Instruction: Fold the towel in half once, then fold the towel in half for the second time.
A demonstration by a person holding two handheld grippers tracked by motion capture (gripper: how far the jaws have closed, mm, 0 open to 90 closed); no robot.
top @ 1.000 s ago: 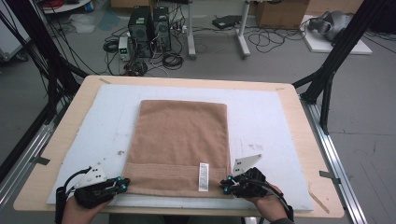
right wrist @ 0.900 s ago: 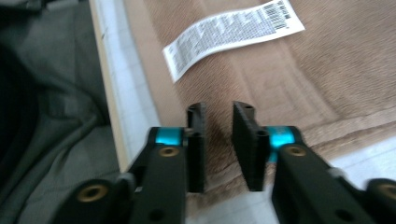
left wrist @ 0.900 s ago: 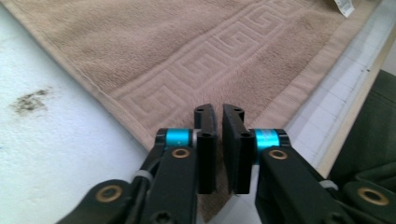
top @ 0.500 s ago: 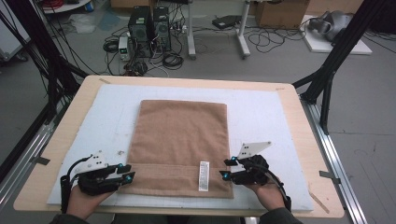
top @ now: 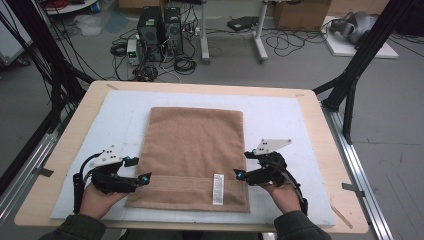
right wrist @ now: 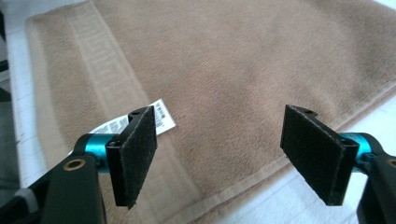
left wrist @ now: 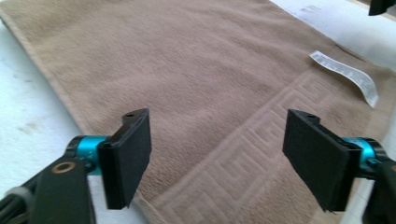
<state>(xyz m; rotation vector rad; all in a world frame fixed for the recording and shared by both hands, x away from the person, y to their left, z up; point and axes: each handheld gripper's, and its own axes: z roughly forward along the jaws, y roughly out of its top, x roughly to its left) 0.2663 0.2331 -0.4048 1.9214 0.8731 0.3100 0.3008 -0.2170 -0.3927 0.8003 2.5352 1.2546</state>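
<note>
A brown towel [top: 192,150] lies flat on the white mat [top: 125,115], with a woven key-pattern band and a white label [top: 218,189] near its front edge. My left gripper [top: 141,170] is open at the towel's left edge, just behind the band. In the left gripper view the left gripper [left wrist: 217,135] has its jaws wide apart above the towel [left wrist: 201,70] and its edge, and the label [left wrist: 348,77] lies farther off. My right gripper [top: 242,164] is open at the towel's right edge. In the right gripper view the right gripper [right wrist: 219,135] straddles the towel [right wrist: 243,56] hem, beside the label [right wrist: 161,116].
The mat covers most of the wooden table [top: 80,115]. Metal rails [top: 357,165] run along both table sides, and black frame legs [top: 360,65] stand at the far corners. Computers [top: 160,27] and cables sit on the floor beyond the table.
Both grippers have moved forward from the towel's near corners along its side edges. They stay open, and the towel has not shifted.
</note>
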